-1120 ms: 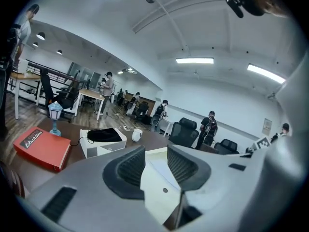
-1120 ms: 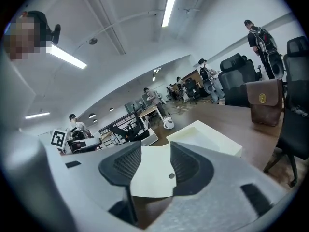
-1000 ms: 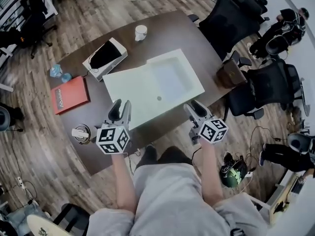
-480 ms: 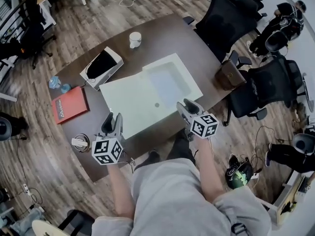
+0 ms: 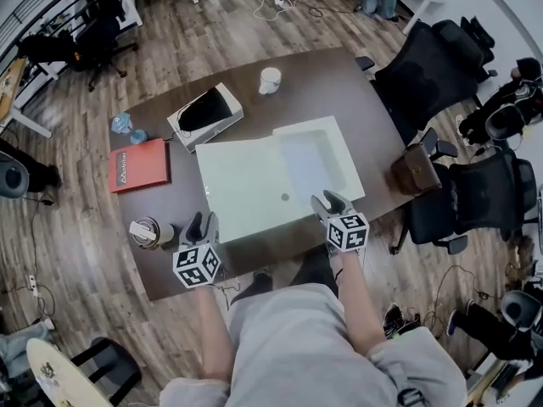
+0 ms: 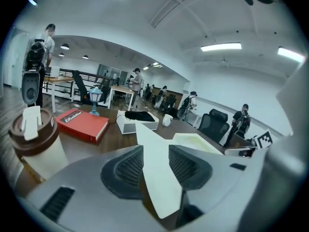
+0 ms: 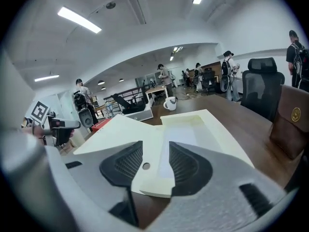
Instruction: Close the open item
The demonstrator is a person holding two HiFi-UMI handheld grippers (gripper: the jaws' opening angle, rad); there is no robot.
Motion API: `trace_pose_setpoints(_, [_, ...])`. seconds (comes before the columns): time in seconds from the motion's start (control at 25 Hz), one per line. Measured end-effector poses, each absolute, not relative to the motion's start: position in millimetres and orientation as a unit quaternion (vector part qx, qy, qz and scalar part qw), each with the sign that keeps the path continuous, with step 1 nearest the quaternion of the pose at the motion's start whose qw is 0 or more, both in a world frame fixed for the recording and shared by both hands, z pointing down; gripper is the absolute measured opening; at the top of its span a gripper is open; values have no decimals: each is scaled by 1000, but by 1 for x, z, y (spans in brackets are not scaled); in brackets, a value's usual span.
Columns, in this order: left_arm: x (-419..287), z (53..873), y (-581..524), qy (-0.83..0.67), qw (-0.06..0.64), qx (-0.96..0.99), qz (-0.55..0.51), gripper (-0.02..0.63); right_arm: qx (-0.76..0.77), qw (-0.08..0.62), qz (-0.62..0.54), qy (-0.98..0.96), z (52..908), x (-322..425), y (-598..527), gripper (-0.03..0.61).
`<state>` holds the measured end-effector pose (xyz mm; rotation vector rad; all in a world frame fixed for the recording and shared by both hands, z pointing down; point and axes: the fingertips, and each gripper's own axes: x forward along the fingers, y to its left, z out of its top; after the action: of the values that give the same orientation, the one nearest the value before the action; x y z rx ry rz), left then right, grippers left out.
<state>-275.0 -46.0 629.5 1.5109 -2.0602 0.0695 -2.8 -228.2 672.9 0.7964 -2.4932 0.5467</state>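
Though approached at near edge of counter point(image 5: 344, 91), not yet closed: box point(image 5: 280, 176) flat open; left tool point(image 5: 204, 219) parted, just opening, astride lid point(image 5: 237, 189) corner; right tool point(image 5: 328, 199) parted, just closing, astride front rim.

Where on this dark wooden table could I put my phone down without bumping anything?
The widest bare patch is the far right corner of the dark wooden table, between the white mug and the pale green flat open box. The left side is crowded: red book, white carton, brown-lidded paper cup.
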Motion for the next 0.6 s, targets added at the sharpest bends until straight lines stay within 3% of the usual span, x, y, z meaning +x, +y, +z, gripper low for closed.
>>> trace_pose_setpoints(0.6, [-265,710,-27,-848,369,380,-12,215,301,266,198,-894,708,70,-313,173])
